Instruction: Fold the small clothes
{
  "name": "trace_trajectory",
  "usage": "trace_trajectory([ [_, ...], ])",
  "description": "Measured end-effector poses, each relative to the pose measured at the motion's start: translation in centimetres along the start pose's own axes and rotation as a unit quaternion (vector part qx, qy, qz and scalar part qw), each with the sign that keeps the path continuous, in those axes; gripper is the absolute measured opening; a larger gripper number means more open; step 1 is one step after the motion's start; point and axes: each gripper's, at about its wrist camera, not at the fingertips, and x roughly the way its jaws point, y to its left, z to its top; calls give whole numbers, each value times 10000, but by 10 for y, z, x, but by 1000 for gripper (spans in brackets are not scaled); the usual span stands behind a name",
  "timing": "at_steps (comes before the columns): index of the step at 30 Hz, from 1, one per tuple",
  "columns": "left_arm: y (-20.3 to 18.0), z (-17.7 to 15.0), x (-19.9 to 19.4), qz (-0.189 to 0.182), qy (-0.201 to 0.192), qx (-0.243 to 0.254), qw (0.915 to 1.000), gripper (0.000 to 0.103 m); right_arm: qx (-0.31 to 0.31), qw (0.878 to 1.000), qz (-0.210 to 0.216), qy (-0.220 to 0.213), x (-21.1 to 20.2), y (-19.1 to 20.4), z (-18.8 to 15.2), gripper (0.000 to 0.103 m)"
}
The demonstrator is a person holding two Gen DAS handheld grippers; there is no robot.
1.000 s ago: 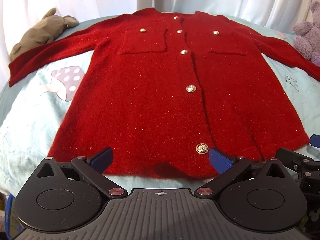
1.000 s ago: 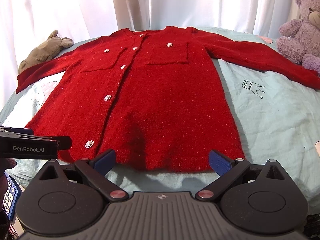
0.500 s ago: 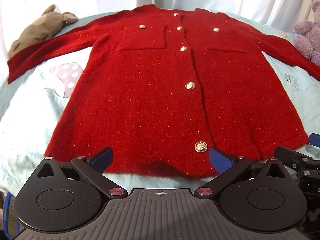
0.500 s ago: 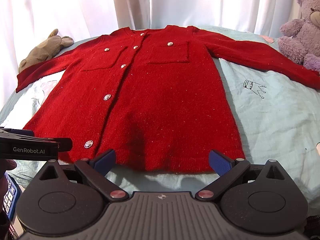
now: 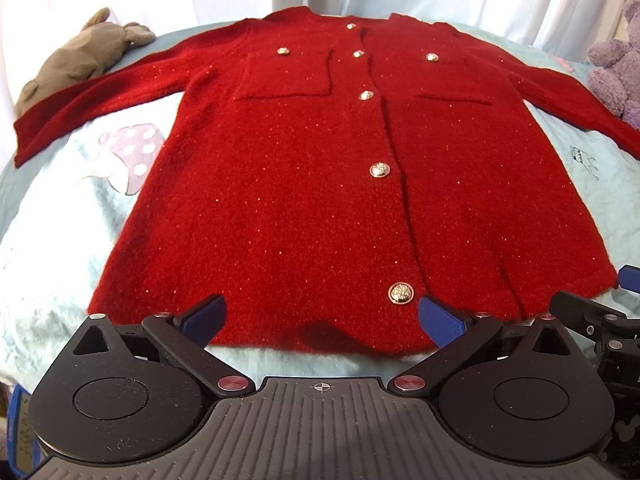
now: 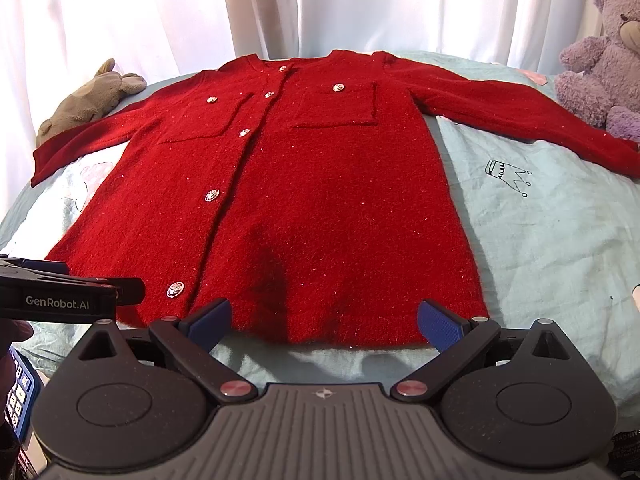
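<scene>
A red knit cardigan (image 5: 304, 184) with gold buttons lies flat and spread out on the light blue sheet (image 5: 60, 240), both sleeves stretched sideways; it also shows in the right wrist view (image 6: 320, 200). My left gripper (image 5: 322, 316) is open and empty, hovering just over the near hem, left of centre. My right gripper (image 6: 326, 322) is open and empty over the hem's right part. The left gripper's body (image 6: 60, 296) shows at the left edge of the right wrist view.
A grey-brown plush toy (image 5: 80, 60) lies at the back left by the left sleeve cuff. A purple teddy bear (image 6: 600, 64) sits at the back right near the right sleeve. White curtains (image 6: 320, 0) hang behind the bed.
Both grippers have shifted slightly; the cardigan sits a little higher and closer in the left view. Nothing was grasped; the jaws stay open.
</scene>
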Motion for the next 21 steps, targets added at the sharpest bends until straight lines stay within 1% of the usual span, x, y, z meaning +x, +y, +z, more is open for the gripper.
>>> trace_trajectory([
  [21,5,5,7,-40,128,-61,9999,103,-1,10000,7,85,7,3,4,99],
])
